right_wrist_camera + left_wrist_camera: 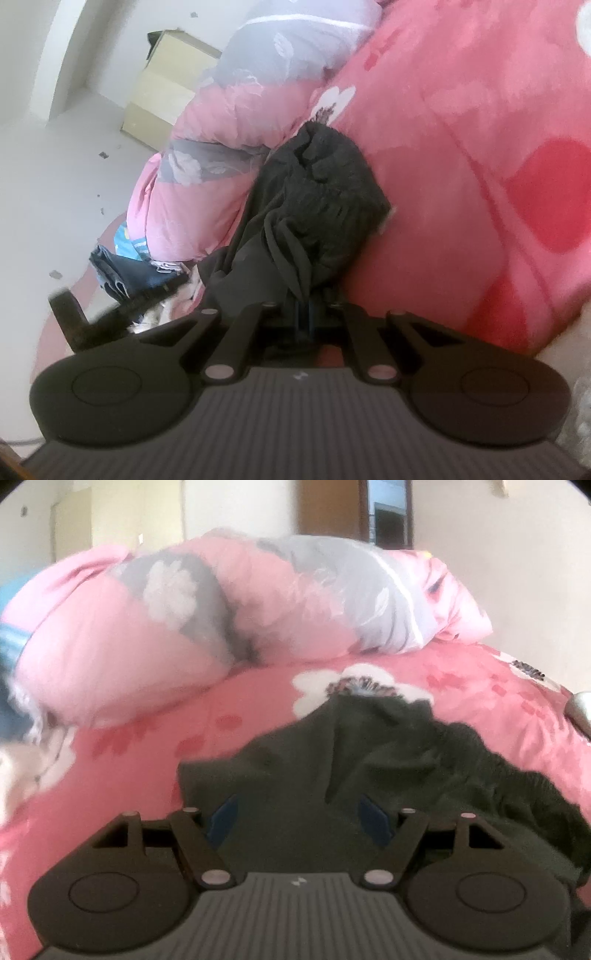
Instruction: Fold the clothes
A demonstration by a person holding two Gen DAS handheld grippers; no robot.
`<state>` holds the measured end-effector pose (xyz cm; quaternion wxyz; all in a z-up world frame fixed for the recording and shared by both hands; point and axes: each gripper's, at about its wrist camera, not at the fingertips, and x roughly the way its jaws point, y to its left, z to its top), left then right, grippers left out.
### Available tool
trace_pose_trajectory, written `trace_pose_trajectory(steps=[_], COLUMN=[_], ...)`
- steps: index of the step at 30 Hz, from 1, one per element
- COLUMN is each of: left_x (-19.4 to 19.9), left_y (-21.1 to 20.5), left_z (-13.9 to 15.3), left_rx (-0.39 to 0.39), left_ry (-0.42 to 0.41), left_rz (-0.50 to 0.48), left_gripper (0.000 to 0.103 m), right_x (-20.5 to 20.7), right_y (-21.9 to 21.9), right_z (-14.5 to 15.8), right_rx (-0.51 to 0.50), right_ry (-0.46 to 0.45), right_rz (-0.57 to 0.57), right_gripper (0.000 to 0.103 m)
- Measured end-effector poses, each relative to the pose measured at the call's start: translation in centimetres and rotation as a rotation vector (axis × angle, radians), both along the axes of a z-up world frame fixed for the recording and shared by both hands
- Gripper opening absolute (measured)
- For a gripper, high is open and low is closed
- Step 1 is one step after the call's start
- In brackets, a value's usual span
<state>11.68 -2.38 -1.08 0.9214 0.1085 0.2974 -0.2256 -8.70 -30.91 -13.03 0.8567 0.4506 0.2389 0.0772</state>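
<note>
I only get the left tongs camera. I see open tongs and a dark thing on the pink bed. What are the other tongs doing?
Observer: The right tongs are shut on a fold of the dark garment.
Child: Is there more to fold?
Observer: Probably. Blue jeans lie bunched at the foot of the rolled quilt, left of the garment in the right view.
Child: What's past the quilt?
Observer: A pale cabinet stands on the white floor.
</note>
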Motion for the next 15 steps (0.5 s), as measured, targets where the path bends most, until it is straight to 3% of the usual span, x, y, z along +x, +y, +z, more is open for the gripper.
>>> trace_pose_trajectory(steps=[4, 9, 15], left_x=[1.2, 1.8, 1.3], left_y=[-3.3, -6.6, -4.5], left_z=[0.7, -2.6, -4.9], left_rx=[0.041, 0.156, 0.226], left_ry=[-0.013, 0.077, 0.101], left_rz=[-0.065, -0.128, -0.044], left_gripper=[0.082, 0.085, 0.084], right_x=[-0.1, -0.5, -0.3], right_y=[-0.6, -1.5, -1.7], right_z=[-0.9, -1.5, -1.6], right_rx=[0.026, 0.076, 0.094], right_ry=[-0.014, -0.034, -0.034], right_rz=[0.006, -0.002, -0.009], right_gripper=[0.003, 0.003, 0.004])
